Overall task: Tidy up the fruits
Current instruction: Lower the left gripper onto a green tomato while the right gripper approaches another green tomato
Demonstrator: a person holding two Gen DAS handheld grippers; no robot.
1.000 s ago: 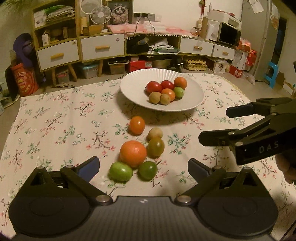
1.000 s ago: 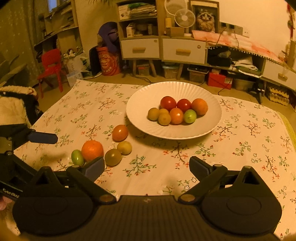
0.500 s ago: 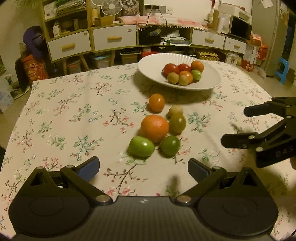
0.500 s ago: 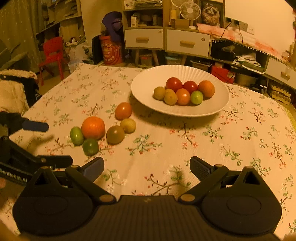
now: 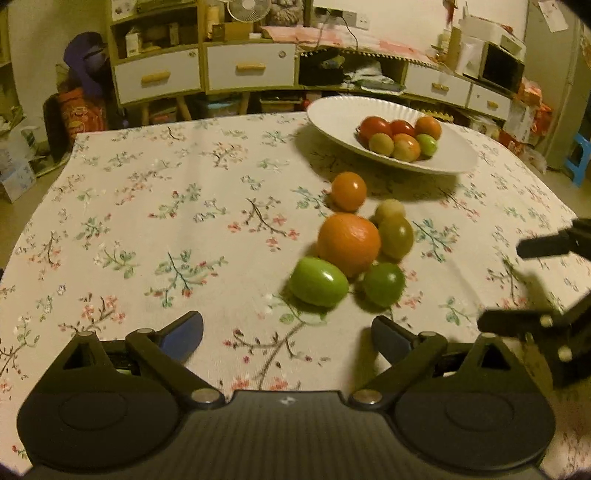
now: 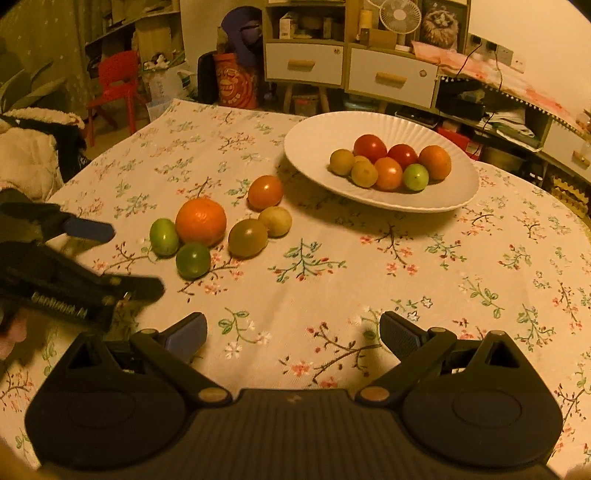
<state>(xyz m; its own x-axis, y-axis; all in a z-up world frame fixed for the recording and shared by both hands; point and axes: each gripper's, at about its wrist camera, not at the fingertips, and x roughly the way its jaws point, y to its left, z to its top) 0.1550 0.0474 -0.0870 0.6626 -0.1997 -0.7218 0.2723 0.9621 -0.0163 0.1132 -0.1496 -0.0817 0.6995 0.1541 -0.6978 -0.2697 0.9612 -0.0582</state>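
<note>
A white plate (image 5: 458, 162) (image 6: 454, 195) on the flowered cloth holds several red, orange, yellow and green fruits. In front of it lie loose fruits: a big orange (image 5: 349, 243) (image 6: 200, 221), two green tomatoes (image 5: 318, 282) (image 5: 383, 284), an olive one (image 5: 396, 236), a small yellow one (image 5: 389, 208) and an orange tomato (image 5: 348, 190) (image 6: 265, 192). My left gripper (image 5: 287, 332) is open and empty, just short of the green tomatoes. My right gripper (image 6: 293, 330) is open and empty, nearer the table's front. Each gripper shows in the other's view, the right (image 5: 532, 284), the left (image 6: 122, 258).
The table (image 5: 147, 221) drops off at its far and side edges. Beyond it stand drawer cabinets (image 5: 251, 70), a fan (image 6: 400, 14), a red chair (image 6: 114, 85) and floor clutter.
Both grippers have pulled back and swung; the loose fruits now sit closer and to the right in the left wrist view. The right gripper has drifted toward that view's right edge. No fruit moved.
</note>
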